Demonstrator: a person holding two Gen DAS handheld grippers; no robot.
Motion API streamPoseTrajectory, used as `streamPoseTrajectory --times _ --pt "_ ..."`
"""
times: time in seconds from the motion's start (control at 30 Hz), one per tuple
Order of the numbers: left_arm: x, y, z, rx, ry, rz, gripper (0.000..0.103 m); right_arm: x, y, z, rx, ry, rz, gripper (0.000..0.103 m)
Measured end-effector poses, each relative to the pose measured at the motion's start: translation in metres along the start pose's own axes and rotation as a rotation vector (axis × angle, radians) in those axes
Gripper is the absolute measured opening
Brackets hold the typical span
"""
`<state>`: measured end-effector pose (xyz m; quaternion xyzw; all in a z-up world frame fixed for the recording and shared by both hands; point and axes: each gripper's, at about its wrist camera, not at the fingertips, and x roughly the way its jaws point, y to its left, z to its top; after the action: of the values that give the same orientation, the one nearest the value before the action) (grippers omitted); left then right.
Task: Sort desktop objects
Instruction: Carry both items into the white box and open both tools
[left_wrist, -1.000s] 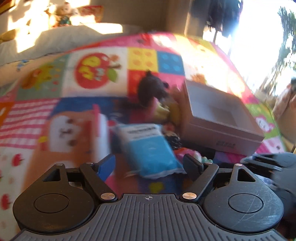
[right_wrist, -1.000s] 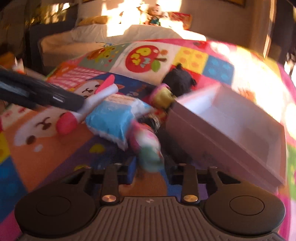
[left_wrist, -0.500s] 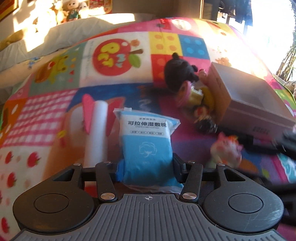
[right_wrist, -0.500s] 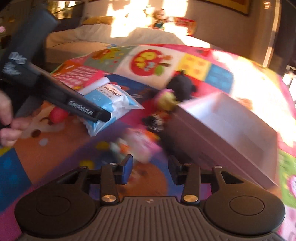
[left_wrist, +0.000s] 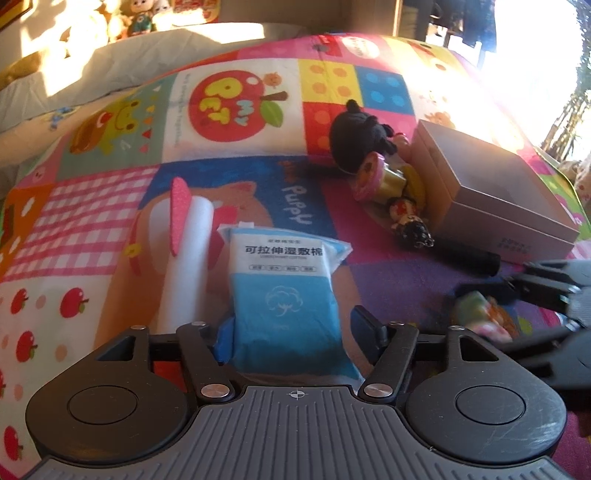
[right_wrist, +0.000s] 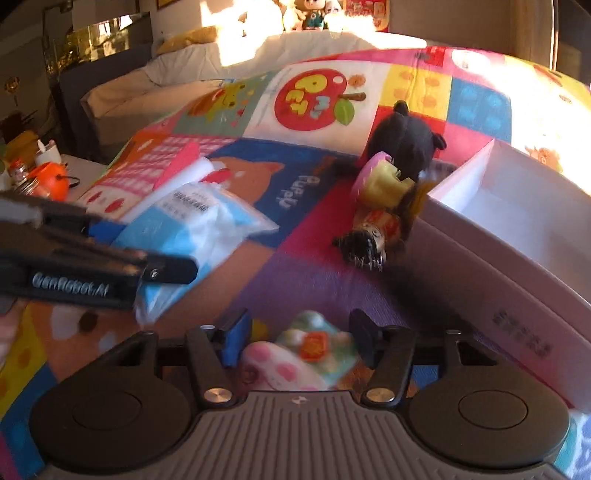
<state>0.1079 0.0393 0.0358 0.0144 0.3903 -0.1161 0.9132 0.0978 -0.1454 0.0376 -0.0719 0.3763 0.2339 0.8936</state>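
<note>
Crinkly plastic pack (left_wrist: 286, 295) lies between left gripper (left_wrist: 295, 326) fingers.

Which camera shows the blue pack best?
The left wrist view: the blue pack lies centred between the left tool's fingers, its print readable. In the right wrist view the left tool covers part of it.

Pink toy (right_wrist: 295, 354) between right claw (right_wrist: 299, 339) fingers blurred.
</note>
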Motion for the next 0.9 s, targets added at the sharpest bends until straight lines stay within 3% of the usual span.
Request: streamPoseTrajectory --times 0.1,0.17,0.23,0.37,0.5,0.77,0.9 --pt "0.008 -0.004 0.004 0.013 -0.007 0.006 0.067 -0.016 -0.001 -0.012 -0.014 0.022 0.01 0.055" --pt "0.016 -0.007 0.006 0.024 0.005 0.021 0.059 -0.027 -0.005 -0.021 -0.011 0.037 0.009 0.054" --pt "0.016 -0.011 0.004 0.054 0.006 0.022 0.056 -0.039 -0.008 -0.029 -0.014 0.053 0.001 0.054" --pt "-0.003 -0.036 -0.008 0.171 0.015 -0.061 0.056 -0.065 -0.018 -0.045 -0.022 0.062 -0.029 0.054" --pt "-0.024 -0.065 -0.017 0.208 0.028 -0.149 0.056 -0.084 -0.029 -0.057 -0.007 0.063 -0.064 0.054" --pt "-0.055 -0.115 -0.008 0.282 -0.029 -0.257 0.056 -0.146 -0.05 -0.058 0.02 -0.04 -0.153 0.054" --pt "-0.054 -0.121 0.009 0.255 -0.044 -0.301 0.055 -0.172 -0.064 -0.05 0.053 -0.121 -0.198 0.054"
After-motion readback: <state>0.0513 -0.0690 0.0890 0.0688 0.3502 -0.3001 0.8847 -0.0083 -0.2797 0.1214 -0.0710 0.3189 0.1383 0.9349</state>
